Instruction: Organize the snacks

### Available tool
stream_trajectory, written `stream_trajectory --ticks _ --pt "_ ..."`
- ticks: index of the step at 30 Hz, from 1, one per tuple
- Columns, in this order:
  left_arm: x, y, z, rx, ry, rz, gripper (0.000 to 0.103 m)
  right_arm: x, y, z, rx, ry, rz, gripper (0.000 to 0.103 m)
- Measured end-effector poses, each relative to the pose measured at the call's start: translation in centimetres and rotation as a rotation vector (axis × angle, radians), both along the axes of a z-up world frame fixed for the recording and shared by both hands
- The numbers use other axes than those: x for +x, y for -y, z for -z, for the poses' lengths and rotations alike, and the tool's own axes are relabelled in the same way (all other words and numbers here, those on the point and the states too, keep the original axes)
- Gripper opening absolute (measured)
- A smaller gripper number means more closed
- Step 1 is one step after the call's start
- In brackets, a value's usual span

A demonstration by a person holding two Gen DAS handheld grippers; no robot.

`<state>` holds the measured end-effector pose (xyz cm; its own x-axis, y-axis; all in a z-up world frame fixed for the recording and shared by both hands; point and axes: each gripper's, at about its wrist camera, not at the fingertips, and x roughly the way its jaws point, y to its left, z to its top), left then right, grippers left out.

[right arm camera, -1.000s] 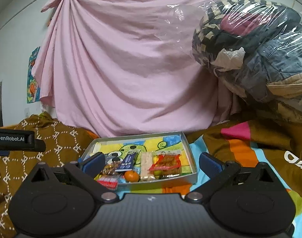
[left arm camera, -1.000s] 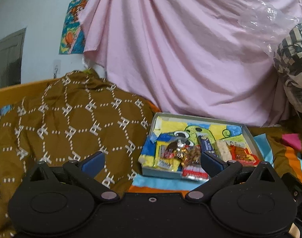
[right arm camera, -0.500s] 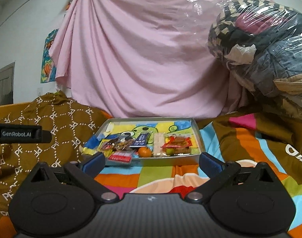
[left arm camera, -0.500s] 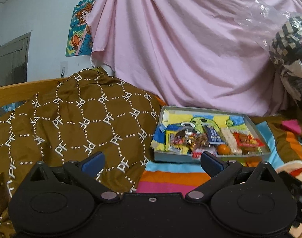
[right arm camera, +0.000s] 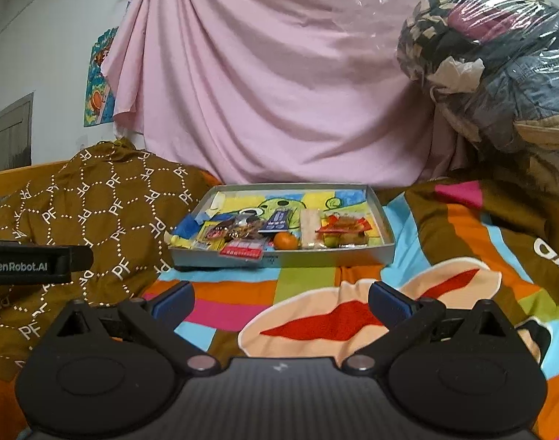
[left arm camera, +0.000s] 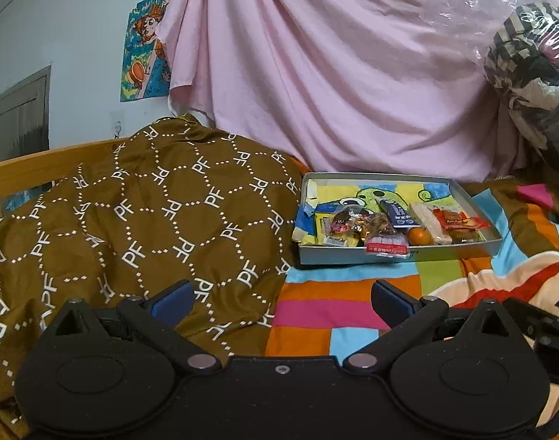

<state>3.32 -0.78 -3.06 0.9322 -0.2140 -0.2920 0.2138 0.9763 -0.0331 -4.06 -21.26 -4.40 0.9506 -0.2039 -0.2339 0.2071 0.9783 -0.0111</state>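
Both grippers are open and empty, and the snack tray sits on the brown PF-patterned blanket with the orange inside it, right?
Not quite. The tray sits on the colourful striped bedspread, beside the brown PF blanket, as the right wrist view shows. The rest holds: the orange lies in the tray, and the left gripper and right gripper are open and empty.

The left tongs [left arm camera: 281,299] gape empty over the bed's colourful sheet [left arm camera: 353,293], short of the tray [left arm camera: 389,256] of snacks [left arm camera: 386,225].
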Motion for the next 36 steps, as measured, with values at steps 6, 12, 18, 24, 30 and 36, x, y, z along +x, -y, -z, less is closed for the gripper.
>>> stream_trajectory --ticks 6,12,18,24,30,36 --pt "-0.9 -1.4 0.8 0.005 -0.013 0.016 0.102 -1.1 -0.6 0.2 0.021 -0.004 0.039 0.103" --pt "-1.2 -2.6 1.3 -0.004 -0.027 0.022 0.102 -1.8 -1.5 0.4 0.026 0.004 0.058 0.103" --pt "-1.3 -3.1 1.7 0.007 -0.008 0.027 0.102 -1.5 -2.4 1.0 0.028 -0.021 0.031 0.103" --pt "-1.2 -3.2 2.1 0.021 -0.009 0.028 0.102 -1.1 -2.8 1.4 0.021 -0.028 0.010 0.103" --pt "-1.2 -3.2 2.2 0.023 -0.009 0.027 0.102 -0.9 -2.7 1.5 0.030 -0.035 0.013 0.103" --pt "-1.3 -3.2 2.2 0.025 -0.002 0.021 0.102 -0.9 -2.6 1.5 0.031 -0.038 0.014 0.103"
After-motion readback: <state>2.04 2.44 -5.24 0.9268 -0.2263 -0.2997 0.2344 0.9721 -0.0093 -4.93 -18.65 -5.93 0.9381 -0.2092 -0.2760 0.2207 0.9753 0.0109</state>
